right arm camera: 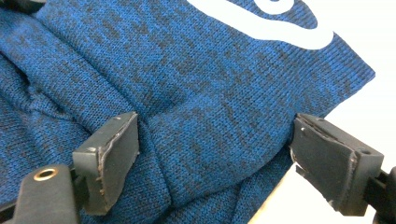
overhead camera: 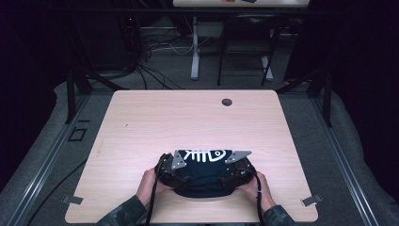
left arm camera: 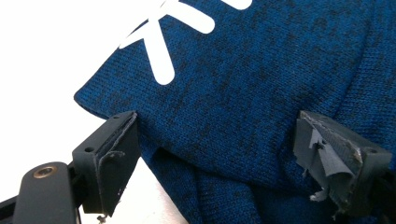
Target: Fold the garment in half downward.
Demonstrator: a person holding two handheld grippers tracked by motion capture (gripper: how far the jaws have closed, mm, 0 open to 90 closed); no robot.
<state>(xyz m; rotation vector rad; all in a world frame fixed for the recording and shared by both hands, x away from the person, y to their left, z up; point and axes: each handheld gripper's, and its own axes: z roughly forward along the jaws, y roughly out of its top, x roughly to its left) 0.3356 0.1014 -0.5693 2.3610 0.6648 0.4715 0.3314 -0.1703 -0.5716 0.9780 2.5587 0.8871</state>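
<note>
Resting near the person's edge of the pale wooden surface (overhead camera: 141,122), a folded dark blue knitted garment with a white fish-skeleton print (overhead camera: 203,170) lies in the high view between two tools. The left hand-held gripper (overhead camera: 170,170) sits at the garment's left side and the right hand-held gripper (overhead camera: 239,170) at its right side, each backed by a hand (overhead camera: 149,184), which suggests the two are set to act on the cloth together. A small dark round hole (overhead camera: 227,101) marks the far part of the surface.

Along the left hand-held gripper (left arm camera: 217,140), its own view shows two black jaws standing wide apart, with the blue knit (left arm camera: 243,93) spread between them and a folded edge near the left jaw. Nothing is pinched; the jaws straddle the fold, probably to take it.

Looking along the right hand-held gripper (right arm camera: 215,144), the jaws are likewise spread wide, with bunched layers of the garment (right arm camera: 187,84) between them and its corner reaching toward the bright surface at the right. No cloth is clamped here either; I judge this a line-up for a grasp.
</note>
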